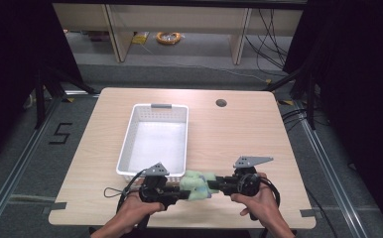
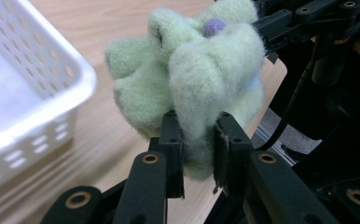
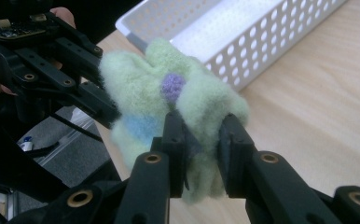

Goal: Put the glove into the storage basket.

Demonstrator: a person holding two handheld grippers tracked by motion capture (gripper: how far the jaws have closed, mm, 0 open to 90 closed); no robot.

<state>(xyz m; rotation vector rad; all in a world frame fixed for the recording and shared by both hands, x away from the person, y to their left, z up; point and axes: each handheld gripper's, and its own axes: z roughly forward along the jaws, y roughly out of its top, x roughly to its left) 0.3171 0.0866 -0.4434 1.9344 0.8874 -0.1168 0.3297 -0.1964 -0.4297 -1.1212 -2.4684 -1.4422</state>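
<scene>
1. A person at the near edge of the tabletop holds a two-jaw gripper in each hand, both clamped on one pale green fuzzy cloth raised between them.
2. The left gripper pinches a fold of the cloth from the left; in the left gripper view its jaws stand nearly closed, with green fleece squeezed into the narrow gap.
3. The right gripper grips the opposite side; in the right gripper view its jaws are likewise drawn close around a bunched fold.
4. A small purple dot and a light blue patch mark the cloth, which is too crumpled for its shape to be made out.
5. A white perforated basket sits left of the tabletop's centre, its near rim just beyond the cloth; in both gripper views it is cut off by the frame.
6. A round cable hole lies near the far edge.
7. The forearms are cut off at the bottom of the high view, and the left hand and right hand cover much of each gripper's body.
</scene>
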